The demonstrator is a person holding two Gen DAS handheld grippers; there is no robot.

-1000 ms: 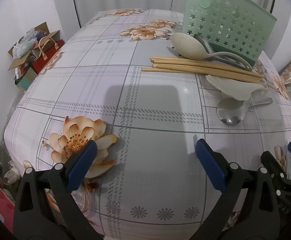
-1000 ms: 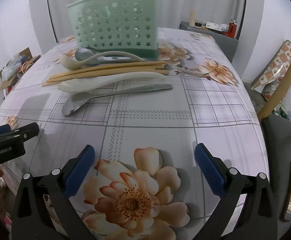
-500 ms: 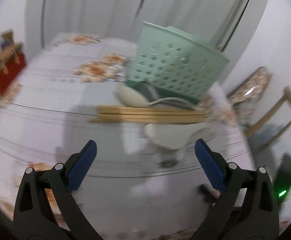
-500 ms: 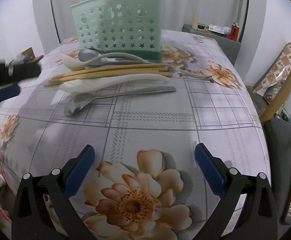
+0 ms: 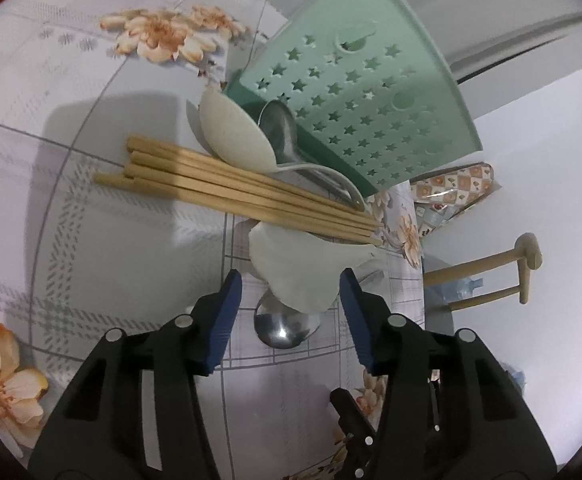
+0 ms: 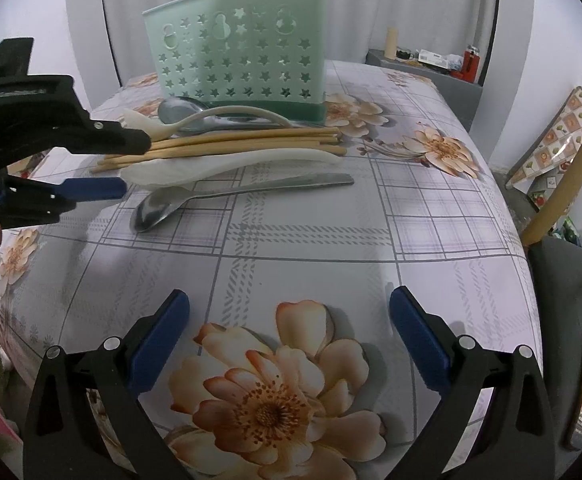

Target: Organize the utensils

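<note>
Utensils lie in a pile on the table (image 6: pixel 331 248) just in front of the green caddy (image 6: pixel 243 52); since a second ago the left gripper (image 5: pixel 289 292) has swung over them, its jaws closing around the white spoon (image 5: pixel 299 268), pads not yet touching. So I judge a first pickup is beginning, while the right gripper (image 6: pixel 289 316) hangs spread wide and empty on the near side. No writing is legible.

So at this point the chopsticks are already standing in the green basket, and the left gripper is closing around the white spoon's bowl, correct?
Not quite. The chopsticks are not in the green basket; they lie flat on the tablecloth in front of it, as the right wrist view shows. The rest holds: the left gripper is closing around the white spoon's bowl, pads not yet pressing.
</note>
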